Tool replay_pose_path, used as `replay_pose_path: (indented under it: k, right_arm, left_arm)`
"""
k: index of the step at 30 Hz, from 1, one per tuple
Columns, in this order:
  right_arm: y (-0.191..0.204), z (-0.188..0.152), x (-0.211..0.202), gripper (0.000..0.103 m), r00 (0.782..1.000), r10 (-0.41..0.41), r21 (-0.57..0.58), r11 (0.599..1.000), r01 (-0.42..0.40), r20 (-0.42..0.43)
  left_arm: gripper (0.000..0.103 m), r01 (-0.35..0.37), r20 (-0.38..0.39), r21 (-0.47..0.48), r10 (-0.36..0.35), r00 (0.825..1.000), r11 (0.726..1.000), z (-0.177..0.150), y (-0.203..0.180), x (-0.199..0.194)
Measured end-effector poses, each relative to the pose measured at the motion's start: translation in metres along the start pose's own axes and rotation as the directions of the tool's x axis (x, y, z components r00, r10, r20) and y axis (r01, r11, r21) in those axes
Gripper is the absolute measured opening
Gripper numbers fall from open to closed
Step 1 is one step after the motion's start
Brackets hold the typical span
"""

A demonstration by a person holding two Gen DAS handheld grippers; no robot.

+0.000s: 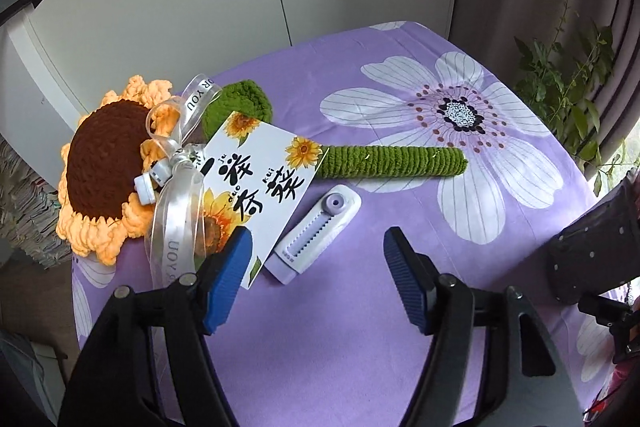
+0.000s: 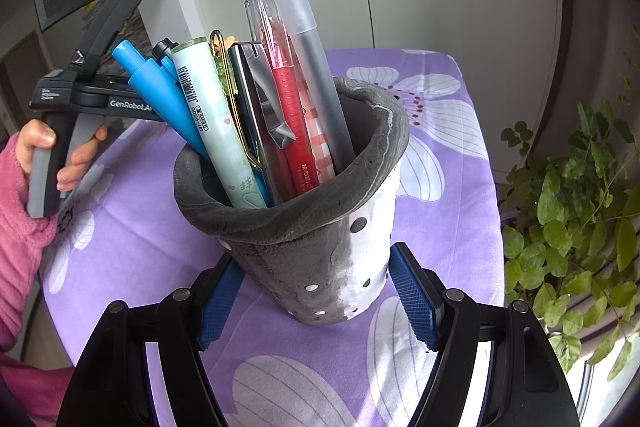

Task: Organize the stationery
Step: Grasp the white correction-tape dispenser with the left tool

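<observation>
My right fingers (image 2: 316, 301) are closed on the base of the grey pen holder (image 2: 304, 227), one blue pad pressed to each side, and it stands on the worktop (image 2: 132, 247) with its purple flowered cloth. Inside it lean a blue pen (image 2: 160, 91), a pale green marker (image 2: 212, 123), a gold-clipped pen (image 2: 228, 83), a dark pen (image 2: 252, 99), a red pen (image 2: 290, 131) and a tall frosted pen (image 2: 308, 55). My left fingers (image 1: 316, 279) stand wide apart with nothing between the pads, hovering just above a lilac correction tape (image 1: 316, 235) lying flat on the cloth. Beside it rests a crocheted sunflower (image 1: 108, 167) with a printed card (image 1: 256, 187) tied on by ribbon.
</observation>
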State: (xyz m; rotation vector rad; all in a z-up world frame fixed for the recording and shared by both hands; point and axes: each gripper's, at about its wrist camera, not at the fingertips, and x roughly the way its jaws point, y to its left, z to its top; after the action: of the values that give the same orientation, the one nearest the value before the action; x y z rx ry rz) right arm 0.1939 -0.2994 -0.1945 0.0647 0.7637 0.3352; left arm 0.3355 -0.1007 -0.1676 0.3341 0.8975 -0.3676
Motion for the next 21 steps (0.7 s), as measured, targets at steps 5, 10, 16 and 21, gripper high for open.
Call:
replay_pose_path:
  k: [5,10,16,21]
  right_arm:
    - [-0.001,0.000,0.002,0.074,1.000,-0.005,0.001,1.000,0.005,-0.010]
    - [0.000,0.001,0.003,0.074,1.000,-0.013,-0.002,1.000,0.013,-0.015]
    - [0.001,0.001,0.005,0.074,0.999,-0.019,-0.002,1.000,0.019,-0.026]
    - [0.002,0.002,0.005,0.074,0.999,-0.023,-0.004,1.000,0.023,-0.027]
  left_arm:
    - [0.065,0.045,-0.017,0.053,-0.044,0.999,0.998,0.010,-0.005,0.017]
    - [0.060,0.027,-0.043,0.102,-0.023,0.999,0.994,0.015,-0.007,0.034]
    - [0.044,-0.002,-0.069,0.148,0.013,0.998,0.989,0.014,-0.010,0.042]
    - [0.025,0.029,-0.125,0.102,-0.016,0.992,0.994,0.003,-0.012,0.032]
